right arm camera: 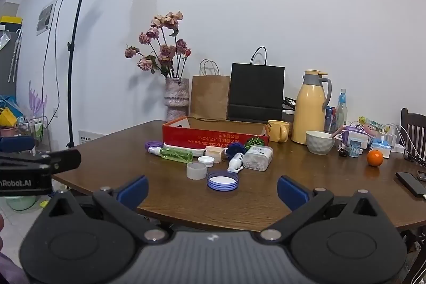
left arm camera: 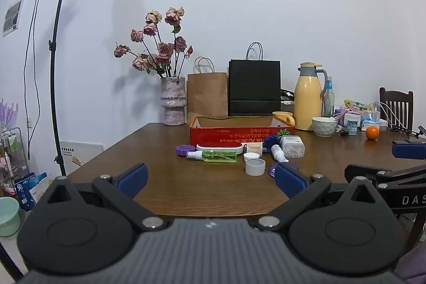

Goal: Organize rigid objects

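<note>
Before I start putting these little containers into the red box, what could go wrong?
1. The green spray bottle lies on its side and may roll when gripped.
2. The small items sit crowded; reaching the white pill container could knock the white dropper bottle lying against it.
3. The blue lid is flat and low, so open jaws may slip off it.

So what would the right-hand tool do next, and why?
Probably ease the right gripper forward toward the blue-rimmed lid. Its jaws are open and empty, the lid lies nearest, and the red box behind the clutter looks open.
</note>
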### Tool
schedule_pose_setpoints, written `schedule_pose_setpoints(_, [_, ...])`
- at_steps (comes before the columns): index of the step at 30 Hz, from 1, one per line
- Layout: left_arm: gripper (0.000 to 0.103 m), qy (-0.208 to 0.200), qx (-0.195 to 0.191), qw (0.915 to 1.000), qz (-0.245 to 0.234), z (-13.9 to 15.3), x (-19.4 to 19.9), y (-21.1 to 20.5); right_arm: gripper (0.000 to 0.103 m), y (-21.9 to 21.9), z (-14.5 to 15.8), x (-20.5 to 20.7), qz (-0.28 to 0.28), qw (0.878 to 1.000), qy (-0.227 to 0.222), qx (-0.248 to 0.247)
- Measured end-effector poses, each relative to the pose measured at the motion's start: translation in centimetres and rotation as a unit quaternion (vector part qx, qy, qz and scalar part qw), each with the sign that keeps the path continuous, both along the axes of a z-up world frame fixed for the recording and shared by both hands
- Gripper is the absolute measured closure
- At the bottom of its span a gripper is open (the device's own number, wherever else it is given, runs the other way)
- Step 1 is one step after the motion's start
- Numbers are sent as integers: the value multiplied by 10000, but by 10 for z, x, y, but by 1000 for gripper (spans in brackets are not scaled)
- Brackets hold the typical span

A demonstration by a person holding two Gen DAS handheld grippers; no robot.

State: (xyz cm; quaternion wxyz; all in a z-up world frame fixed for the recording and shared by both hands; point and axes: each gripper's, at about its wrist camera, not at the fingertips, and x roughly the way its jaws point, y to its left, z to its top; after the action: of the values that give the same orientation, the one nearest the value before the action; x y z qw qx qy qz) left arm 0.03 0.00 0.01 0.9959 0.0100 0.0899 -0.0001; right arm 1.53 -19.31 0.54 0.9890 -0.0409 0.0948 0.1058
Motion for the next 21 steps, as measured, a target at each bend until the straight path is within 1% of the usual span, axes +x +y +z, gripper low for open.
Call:
schedule_pose_setpoints(1, [0,4,-4,10000,9,0,0,0,0,-1,0,0,2,10000,-22,58])
schedule_pose_setpoints(7, [0,34,-44,10000,-8,1,5,3,0,-1,-1,1,6,10000,18,4])
schedule_pose_setpoints(8, [0,30,-68,10000,-29,0,3,-4,0,0,1,1,-8,10000,36,8])
schedule_pose_setpoints(13, [0,27,-65,10000,-16,-3,9,-8,0,1,0,0,-9,10000,54,10])
schedule_pose_setpoints(21, [0,31,-48,10000,-69,-4,6,-1,0,1,0,0,-32,10000,40,20])
